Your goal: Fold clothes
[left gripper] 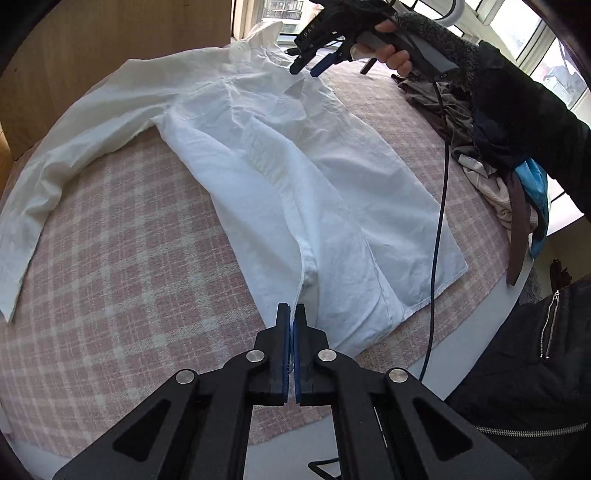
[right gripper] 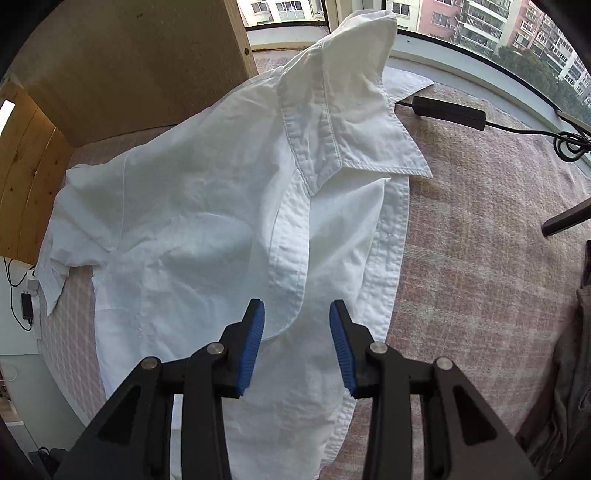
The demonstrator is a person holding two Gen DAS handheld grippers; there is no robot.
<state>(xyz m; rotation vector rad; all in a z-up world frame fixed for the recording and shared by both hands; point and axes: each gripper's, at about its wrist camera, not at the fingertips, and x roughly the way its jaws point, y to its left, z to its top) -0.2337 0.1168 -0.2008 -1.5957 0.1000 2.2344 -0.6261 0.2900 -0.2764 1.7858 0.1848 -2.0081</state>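
Observation:
A white long-sleeved shirt [left gripper: 258, 155] lies front up on the pink checked cover, with one sleeve [left gripper: 55, 173] stretched out to the left. At its bottom hem, my left gripper [left gripper: 294, 308] is shut on the edge of the front opening, and a sliver of white cloth shows between the blue pads. My right gripper [left gripper: 308, 70], held in a hand, hovers over the collar end. In the right wrist view that gripper [right gripper: 297, 306] stands open just above the shirt [right gripper: 192, 206] below the raised collar [right gripper: 343, 110], its pads pressing on nothing.
A heap of dark and pale clothes [left gripper: 480, 147] lies along the right side. A black cable [left gripper: 439, 221] hangs across the shirt's right edge. A black adapter with its cord [right gripper: 448, 112] lies near the window. A wooden board [left gripper: 110, 33] stands at the back left.

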